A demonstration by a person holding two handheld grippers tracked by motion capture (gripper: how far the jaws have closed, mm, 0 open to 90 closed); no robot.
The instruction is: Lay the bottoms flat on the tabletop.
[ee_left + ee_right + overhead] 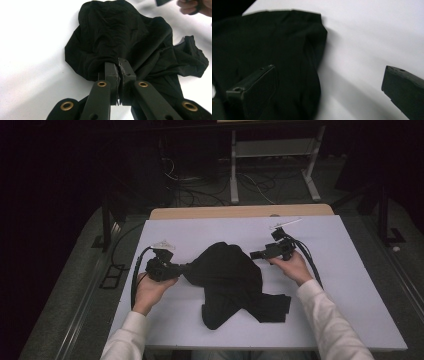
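High view: black garment (227, 282) crumpled mid-frame on white table (350, 285); left gripper (186, 268) at its left edge, right gripper (252, 254) just right of its top.

Left gripper view: jaws clamped on garment fold, center frame.

Right gripper view: jaws wide apart, garment at left.

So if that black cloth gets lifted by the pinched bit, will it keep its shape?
Probably not. The black cloth lies crumpled in soft folds, so it would likely sag and hang limp. It bunches where the left gripper pinches it, which suggests thin, light fabric. Pushed, it would probably wrinkle rather than slide whole.
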